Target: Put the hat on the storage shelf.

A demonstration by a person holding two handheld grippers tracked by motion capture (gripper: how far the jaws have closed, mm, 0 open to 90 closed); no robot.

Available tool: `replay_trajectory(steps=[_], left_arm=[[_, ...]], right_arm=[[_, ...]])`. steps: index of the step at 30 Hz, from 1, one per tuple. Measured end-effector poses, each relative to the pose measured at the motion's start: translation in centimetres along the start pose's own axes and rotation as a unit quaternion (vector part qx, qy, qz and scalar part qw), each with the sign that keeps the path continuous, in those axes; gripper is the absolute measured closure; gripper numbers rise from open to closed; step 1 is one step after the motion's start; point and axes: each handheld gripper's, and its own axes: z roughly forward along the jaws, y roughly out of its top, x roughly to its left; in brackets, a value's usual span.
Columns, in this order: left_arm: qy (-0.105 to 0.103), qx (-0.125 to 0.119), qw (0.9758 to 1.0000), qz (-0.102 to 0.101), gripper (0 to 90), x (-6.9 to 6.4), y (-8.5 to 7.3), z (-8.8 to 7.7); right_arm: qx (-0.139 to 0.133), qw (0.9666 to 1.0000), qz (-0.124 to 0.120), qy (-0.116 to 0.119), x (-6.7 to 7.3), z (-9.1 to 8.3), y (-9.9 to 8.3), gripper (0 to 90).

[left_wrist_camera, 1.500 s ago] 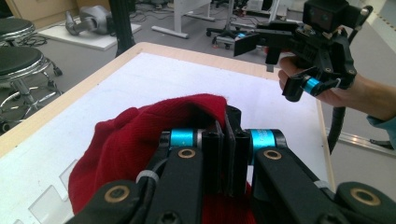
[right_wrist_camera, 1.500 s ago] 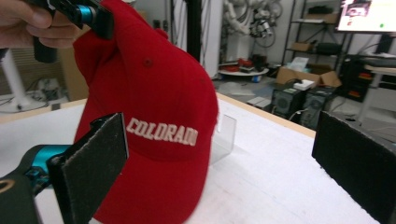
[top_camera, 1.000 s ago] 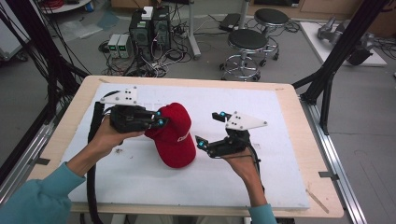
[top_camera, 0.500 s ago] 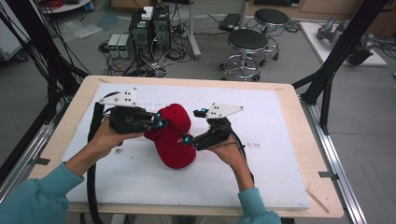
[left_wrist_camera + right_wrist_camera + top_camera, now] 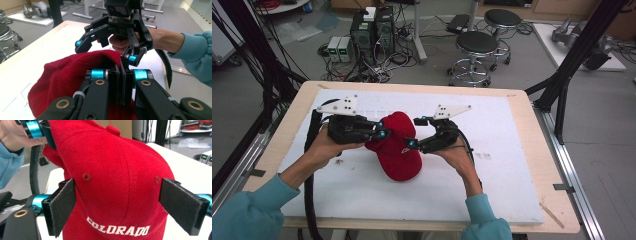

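A red cap with white COLORADO lettering rests on the white board, its crown lifted at the left. My left gripper is shut on the cap's raised edge; in the left gripper view its jaws pinch the red fabric. My right gripper reaches in from the right and straddles the crown. In the right gripper view the cap stands between its two pads, which have just been closing. The left pad is at the fabric and the right pad stands a little off it.
A white foam board covers the wooden table. Black frame posts rise at the table's right and left. Behind the table on the floor are stools and electronics with cables.
My right gripper has moved left across the board to the cap, and its jaws now sit on either side of the crown. The left gripper has kept still with the cap's edge in it.
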Motion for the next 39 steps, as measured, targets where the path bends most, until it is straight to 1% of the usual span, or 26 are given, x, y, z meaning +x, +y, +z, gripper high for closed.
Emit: replay_trajectory(steps=[2, 5, 8, 11, 12, 13, 14, 15, 17, 19, 20, 22, 24, 25, 29, 31, 34, 35, 36, 37, 38, 39], left_arm=[[0.0, 0.0, 1.0, 0.0, 87.1, 0.0, 0.0, 0.0], [0.0, -0.001, 1.0, 0.001, 87.1, 0.0, 0.0, 0.0], [0.001, -0.001, 1.0, 0.001, 87.1, 0.0, 0.0, 0.1], [0.0, 0.005, 1.0, 0.004, 87.1, 0.0, 0.0, 0.1], [-0.001, 0.006, 1.0, 0.005, 87.1, 0.0, 0.0, 0.1], [0.0, 0.006, 1.0, 0.005, 87.1, 0.0, 0.0, 0.2], [0.0, 0.007, 1.0, 0.005, 87.1, 0.0, 0.0, 0.2], [-0.001, 0.007, 1.0, 0.005, 87.0, -0.1, 0.0, 0.3], [0.0, 0.01, 0.9999, 0.008, 87.0, -0.1, 0.0, 0.4], [0.001, 0.014, 0.9999, 0.009, 87.0, -0.1, 0.0, 0.5], [0.001, 0.013, 0.9999, 0.008, 87.0, -0.1, -0.1, 0.6], [0.004, 0.016, 0.9998, 0.007, 87.0, 0.0, -0.1, 0.6], [0.004, 0.017, 0.9998, 0.006, 87.0, 0.1, -0.1, 0.6], [0.005, 0.015, 0.9999, 0.002, 87.0, 0.1, -0.1, 0.6], [0.006, 0.013, 0.9999, 0.003, 86.8, 0.1, -0.1, 0.5], [0.009, 0.009, 0.9999, 0.002, 85.4, 0.2, -0.1, 0.5], [0.014, 0.005, 0.9999, 0.0, 78.3, 0.2, -0.1, 0.3], [0.017, 0.004, 0.9998, -0.001, 73.0, 0.1, -0.1, 0.3], [0.024, 0.006, 0.9997, -0.002, 63.8, 0.1, -0.1, 0.3], [0.031, 0.011, 0.9994, -0.005, 58.7, 0.2, -0.2, 0.3], [0.034, 0.014, 0.9993, -0.008, 53.3, 0.2, -0.2, 0.3], [0.04, 0.009, 0.9991, -0.014, 48.8, 0.3, -0.3, 0.2]], right_arm=[[-0.001, 1.0, 0.001, 0.004, -0.1, 0.0, 0.0, 14.9], [0.003, 0.9999, 0.003, 0.01, -0.2, 0.1, -0.1, 18.7], [0.01, 0.9999, -0.001, 0.011, 0.0, 0.2, -0.1, 26.1], [0.015, 0.9998, -0.008, 0.006, 0.0, 0.2, 0.0, 39.3], [0.014, 0.9998, -0.017, 0.001, 0.0, 0.2, 0.0, 43.6], [0.017, 0.9998, -0.012, 0.002, 0.1, 0.2, 0.0, 46.6], [0.018, 0.9996, -0.021, -0.002, 0.1, 0.2, 0.1, 51.8], [0.022, 0.9996, -0.018, -0.004, 0.3, 0.1, 0.1, 54.4], [0.023, 0.9993, -0.029, -0.01, 0.4, 0.2, 0.2, 59.7], [0.03, 0.9993, -0.019, -0.009, 0.5, 0.2, 0.2, 66.4], [0.033, 0.9993, -0.016, -0.007, 0.6, 0.2, 0.2, 72.2], [0.037, 0.9992, -0.017, -0.001, 0.7, 0.3, 0.3, 80.9], [0.043, 0.9987, -0.024, -0.008, 1.0, 0.4, 0.3, 84.0], [0.045, 0.9987, -0.025, -0.006, 1.0, 0.4, 0.3, 84.7], [0.044, 0.9988, -0.021, -0.001, 1.1, 0.3, 0.3, 86.0], [0.043, 0.9988, -0.024, -0.003, 1.2, 0.3, 0.4, 86.1], [0.041, 0.9988, -0.026, -0.008, 1.2, 0.2, 0.4, 86.2], [0.041, 0.9988, -0.025, -0.01, 1.2, 0.2, 0.5, 86.2], [0.04, 0.9988, -0.026, -0.01, 1.2, 0.1, 0.5, 86.2], [0.04, 0.9989, -0.022, -0.011, 1.3, 0.1, 0.5, 86.2], [0.034, 0.999, -0.026, -0.012, 1.3, 0.0, 0.5, 86.3], [0.033, 0.9991, -0.025, -0.012, 1.3, -0.1, 0.6, 86.3]])
